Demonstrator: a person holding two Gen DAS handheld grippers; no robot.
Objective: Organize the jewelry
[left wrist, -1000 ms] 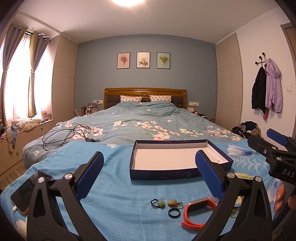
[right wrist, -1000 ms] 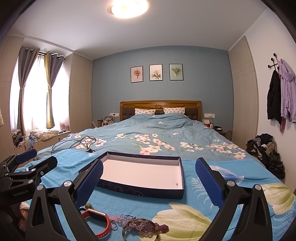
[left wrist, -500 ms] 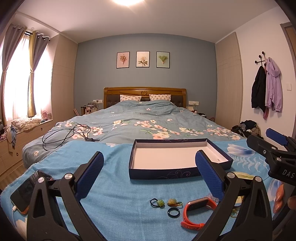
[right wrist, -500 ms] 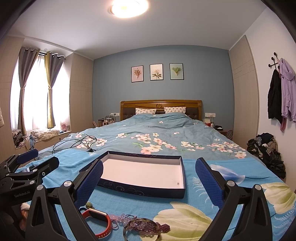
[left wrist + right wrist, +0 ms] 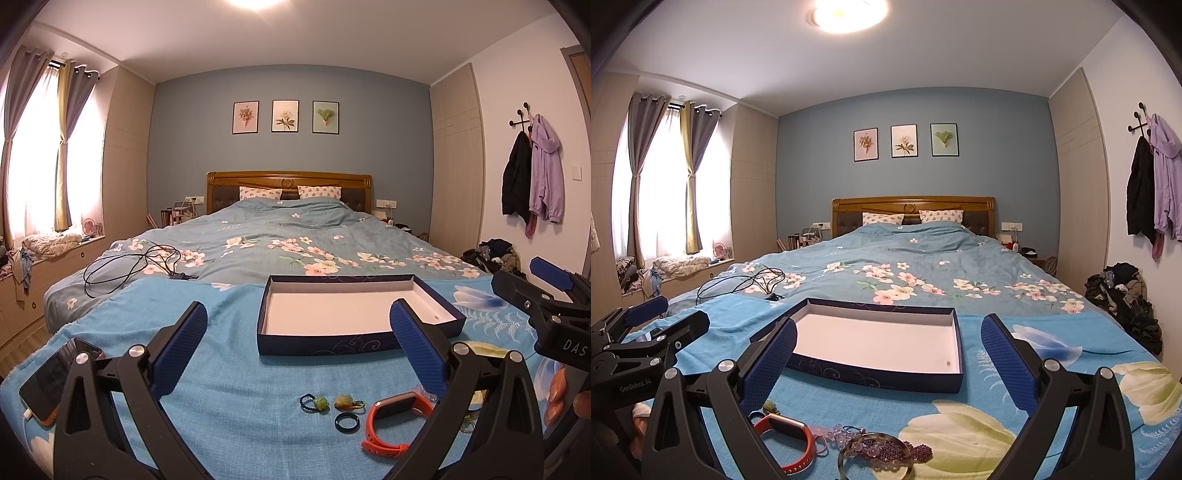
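An open dark blue box [image 5: 354, 314] with a white inside lies on the blue blanket; it also shows in the right wrist view [image 5: 879, 343]. In front of it lie an orange wristband [image 5: 391, 421], a dark ring [image 5: 347, 421], a green bead loop [image 5: 314, 402] and a yellow bead charm [image 5: 347, 400]. The right wrist view shows the wristband [image 5: 790, 439], a bangle [image 5: 875, 458] and purple beads [image 5: 897, 448]. My left gripper [image 5: 299, 347] and right gripper [image 5: 888, 362] are open and empty above the jewelry.
A phone [image 5: 55, 376] lies at the blanket's left edge. A black cable [image 5: 129, 266] lies coiled on the floral bedspread. Clothes [image 5: 1123, 295] are piled on the floor at right. A small speck [image 5: 948, 363] sits inside the box.
Both views have shifted only slightly; the box and jewelry have not moved and both grippers stay open.
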